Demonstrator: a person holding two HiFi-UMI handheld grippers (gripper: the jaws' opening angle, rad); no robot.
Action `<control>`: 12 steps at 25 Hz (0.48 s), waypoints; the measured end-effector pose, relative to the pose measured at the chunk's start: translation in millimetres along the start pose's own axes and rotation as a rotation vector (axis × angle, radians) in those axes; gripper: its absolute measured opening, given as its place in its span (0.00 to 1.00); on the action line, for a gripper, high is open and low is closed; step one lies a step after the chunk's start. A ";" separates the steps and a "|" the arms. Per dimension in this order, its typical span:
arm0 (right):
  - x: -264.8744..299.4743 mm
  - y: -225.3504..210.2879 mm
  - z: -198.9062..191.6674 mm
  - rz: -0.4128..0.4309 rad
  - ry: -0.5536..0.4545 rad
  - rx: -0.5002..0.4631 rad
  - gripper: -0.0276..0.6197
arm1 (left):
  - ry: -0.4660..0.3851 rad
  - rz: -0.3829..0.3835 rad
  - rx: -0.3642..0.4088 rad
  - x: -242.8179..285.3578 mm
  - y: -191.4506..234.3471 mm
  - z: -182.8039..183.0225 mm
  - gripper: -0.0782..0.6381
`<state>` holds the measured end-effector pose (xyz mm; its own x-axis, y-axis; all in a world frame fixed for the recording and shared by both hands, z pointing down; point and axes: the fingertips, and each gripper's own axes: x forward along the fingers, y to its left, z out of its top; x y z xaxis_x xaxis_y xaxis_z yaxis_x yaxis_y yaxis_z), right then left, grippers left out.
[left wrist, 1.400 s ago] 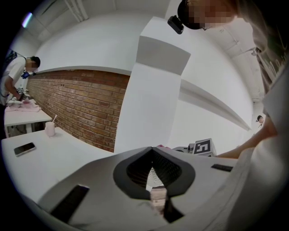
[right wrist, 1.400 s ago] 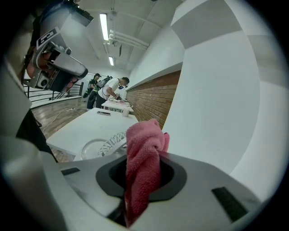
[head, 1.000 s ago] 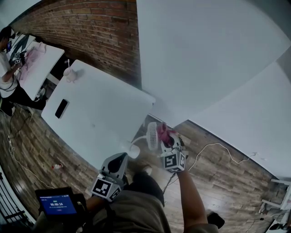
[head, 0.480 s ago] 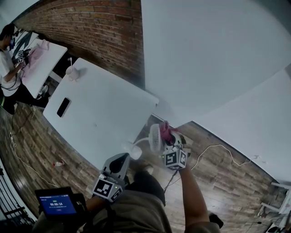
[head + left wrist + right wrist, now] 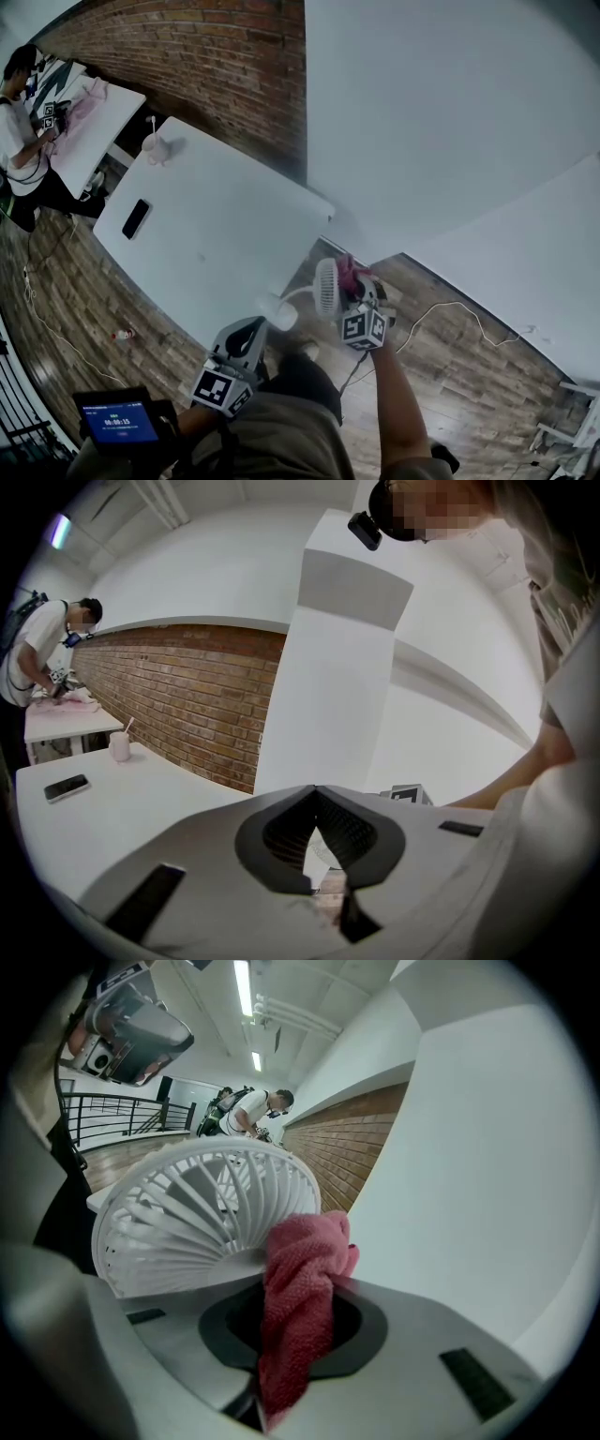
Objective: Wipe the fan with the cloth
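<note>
Head view: the fan stands at the bench corner. The right claw holds the pink cloth against the fan's grille.

Left gripper view: the left claw is pressed together and empty.

Right gripper view: the right claw pinches the cloth.

Risk: with nothing bracing it, the fan may tip off the edge under wiping pressure.

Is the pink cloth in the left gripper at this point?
No: the cloth is pinched in the right gripper, while the left gripper has its jaws shut with no cloth between them.
</note>
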<state>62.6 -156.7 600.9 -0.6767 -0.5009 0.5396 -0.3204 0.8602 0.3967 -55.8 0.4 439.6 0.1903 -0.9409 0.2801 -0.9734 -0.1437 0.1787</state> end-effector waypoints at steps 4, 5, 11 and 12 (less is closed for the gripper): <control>4.1 3.4 -4.7 0.008 0.014 0.002 0.18 | -0.012 -0.009 0.010 -0.8 -2.9 2.0 0.14; 5.2 4.3 -6.1 0.011 0.018 0.008 0.18 | -0.013 -0.013 0.014 -0.8 -3.5 2.0 0.14; 8.3 15.5 -18.0 0.020 0.030 0.061 0.18 | -0.007 -0.005 0.003 -2.4 -1.9 -0.1 0.14; 8.4 17.9 -20.4 0.020 0.035 0.064 0.18 | -0.006 -0.003 0.006 -3.0 -1.2 0.1 0.14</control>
<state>64.7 -147.4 627.7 -0.6604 -0.4858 0.5727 -0.3497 0.8738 0.3380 -55.2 3.4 438.4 0.1924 -0.9424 0.2736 -0.9735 -0.1482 0.1740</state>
